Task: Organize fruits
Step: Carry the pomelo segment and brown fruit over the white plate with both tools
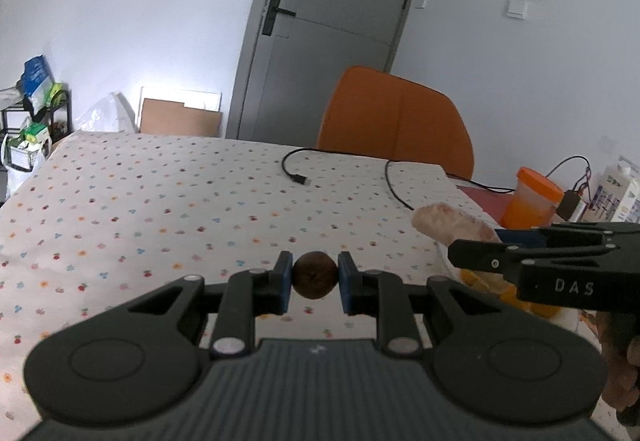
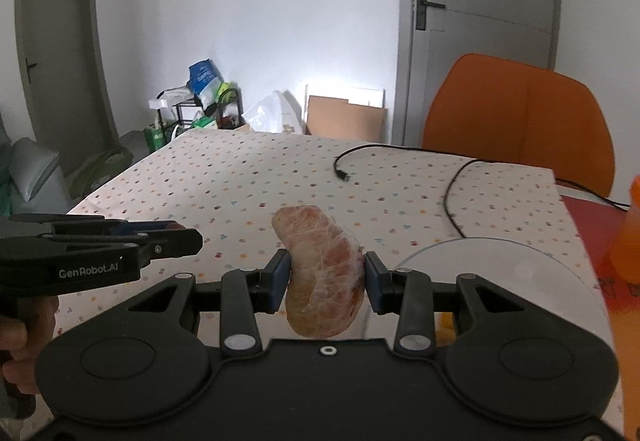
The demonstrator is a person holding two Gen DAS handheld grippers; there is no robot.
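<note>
The left black plastic claw (image 1: 315, 277) has blue pads, silver rivets and a ribbed base. The right black plastic claw (image 2: 326, 277) looks alike; white lettering, seemingly "GenRobot.AI", marks the left one's side.

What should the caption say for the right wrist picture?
Right tool grips a peeled citrus segment above the dotted tablecloth.

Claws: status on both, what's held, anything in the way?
Left claw shut on small brown round fruit. Right claw shut on peeled citrus segment. Both off the tablecloth. Black cable lies ahead.
</note>
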